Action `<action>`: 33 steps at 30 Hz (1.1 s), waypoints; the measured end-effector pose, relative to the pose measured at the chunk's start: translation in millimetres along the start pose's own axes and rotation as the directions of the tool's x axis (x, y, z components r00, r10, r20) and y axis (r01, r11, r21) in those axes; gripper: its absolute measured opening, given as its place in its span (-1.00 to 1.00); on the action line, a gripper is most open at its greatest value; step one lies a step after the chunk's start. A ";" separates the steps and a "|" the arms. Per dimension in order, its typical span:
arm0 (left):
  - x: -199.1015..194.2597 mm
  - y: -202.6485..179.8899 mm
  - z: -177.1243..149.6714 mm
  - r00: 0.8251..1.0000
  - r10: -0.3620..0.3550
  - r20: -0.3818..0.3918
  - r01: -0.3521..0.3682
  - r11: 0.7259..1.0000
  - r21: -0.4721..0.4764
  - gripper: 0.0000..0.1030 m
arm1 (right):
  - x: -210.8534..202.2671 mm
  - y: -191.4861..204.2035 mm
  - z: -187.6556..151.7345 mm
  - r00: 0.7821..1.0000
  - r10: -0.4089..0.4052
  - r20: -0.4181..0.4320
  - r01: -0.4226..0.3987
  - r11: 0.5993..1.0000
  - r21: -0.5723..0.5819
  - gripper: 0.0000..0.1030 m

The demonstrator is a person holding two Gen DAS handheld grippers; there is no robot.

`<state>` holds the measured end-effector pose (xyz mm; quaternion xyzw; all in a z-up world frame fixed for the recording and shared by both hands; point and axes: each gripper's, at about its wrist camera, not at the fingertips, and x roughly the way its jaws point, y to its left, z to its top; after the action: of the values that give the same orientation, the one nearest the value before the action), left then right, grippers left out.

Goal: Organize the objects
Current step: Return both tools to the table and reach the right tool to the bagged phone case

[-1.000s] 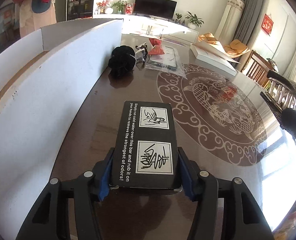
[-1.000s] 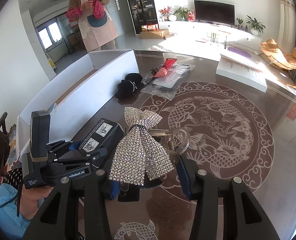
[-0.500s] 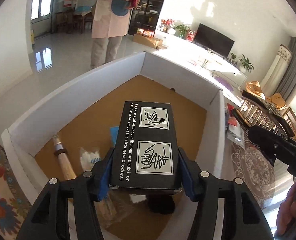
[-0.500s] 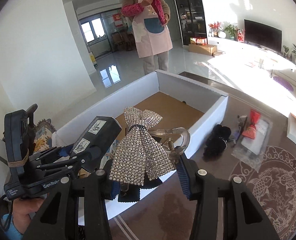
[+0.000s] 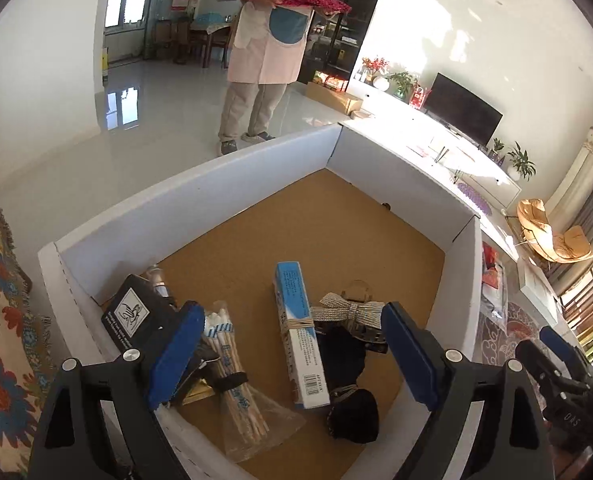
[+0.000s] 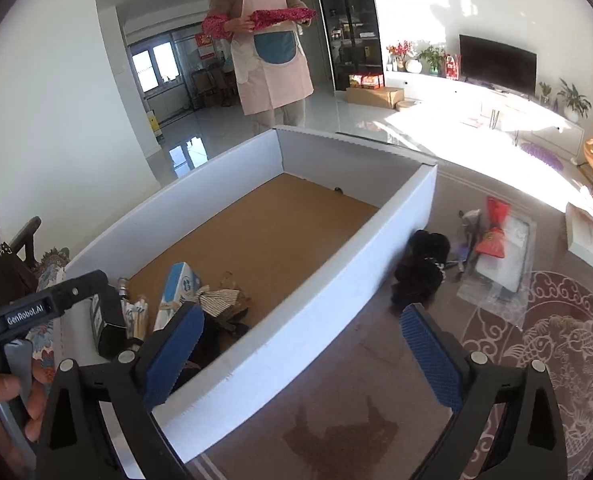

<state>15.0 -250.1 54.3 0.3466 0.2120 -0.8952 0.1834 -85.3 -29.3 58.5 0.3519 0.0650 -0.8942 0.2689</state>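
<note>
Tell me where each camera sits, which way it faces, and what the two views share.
Left wrist: on the left gripper, jaws open, looking down into the white box; the right gripper shows at the right edge.
Right wrist: on the right gripper, jaws open over the box's near wall and the table; the left gripper and a hand show at left.
Shared: the box, blue carton, bow clip, standing person.

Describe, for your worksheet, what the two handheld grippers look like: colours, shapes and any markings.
Both are black plastic. The left gripper and the right gripper each have two angular, cut-out fingers tipped with blue textured pads and fixed with silver screws. Seen from the right wrist, the left gripper's body carries white "GenRobot.AI" lettering. No cables or sleeves are visible.
</note>
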 end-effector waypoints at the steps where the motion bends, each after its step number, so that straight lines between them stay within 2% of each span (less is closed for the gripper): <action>1: -4.5 -13.7 -1.7 0.999 -0.042 0.011 0.042 0.999 0.018 0.75 | -5.3 -17.0 -14.1 0.999 -0.053 -0.008 0.052 0.999 -0.016 0.99; 4: -18.7 -66.4 -18.4 0.982 -0.189 0.007 0.186 0.973 0.136 0.75 | -14.6 -69.2 -63.7 0.976 -0.208 -0.071 0.205 0.978 -0.047 0.99; 5: -23.2 -88.0 -27.5 0.973 -0.232 -0.006 0.229 0.954 0.193 0.75 | -17.9 -85.5 -81.2 0.964 -0.247 -0.097 0.244 0.969 -0.048 0.99; 7: -29.8 -137.8 -50.5 0.957 -0.285 -0.050 0.285 0.900 0.330 0.75 | -28.1 -120.0 -114.5 0.941 -0.306 -0.144 0.305 0.952 -0.030 0.99; 9: -29.3 -185.1 -82.7 0.955 -0.276 -0.104 0.292 0.833 0.471 0.75 | -39.5 -150.1 -141.1 0.922 -0.342 -0.180 0.349 0.937 0.008 0.99; 11: -17.0 -221.0 -118.1 0.959 -0.225 -0.171 0.282 0.775 0.566 0.75 | -48.2 -176.0 -159.5 0.907 -0.363 -0.212 0.383 0.922 0.058 0.99; 13: 6.6 -238.3 -147.5 0.950 -0.194 -0.246 0.305 0.753 0.583 0.75 | -55.7 -191.8 -170.3 0.899 -0.376 -0.224 0.407 0.907 0.110 0.99; 16: 35.2 -241.9 -177.8 0.934 -0.146 -0.325 0.315 0.764 0.563 0.75 | -60.4 -205.7 -172.2 0.904 -0.368 -0.216 0.408 0.895 0.183 0.99; 20: 47.4 -236.0 -190.3 0.953 -0.100 -0.286 0.257 0.764 0.592 0.75 | -58.6 -201.2 -171.0 0.897 -0.375 -0.234 0.417 0.892 0.172 1.00; 25: 65.1 -223.8 -189.0 0.953 -0.062 -0.295 0.226 0.794 0.564 0.75 | -53.8 -207.1 -171.4 0.914 -0.322 -0.248 0.378 0.897 0.230 1.00; 28: 71.2 -218.3 -186.5 0.954 -0.056 -0.294 0.213 0.818 0.534 0.75 | -53.6 -206.6 -171.8 0.912 -0.326 -0.249 0.383 0.894 0.233 1.00; 33: 74.3 -217.8 -185.5 0.960 -0.051 -0.275 0.196 0.824 0.532 0.80 | -53.7 -206.6 -172.0 0.912 -0.325 -0.249 0.382 0.894 0.234 1.00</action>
<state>-39.3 14.1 -66.9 0.4796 -0.0129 -0.8773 -0.0118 -59.2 221.6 -48.9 0.4575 0.0296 -0.8878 0.0410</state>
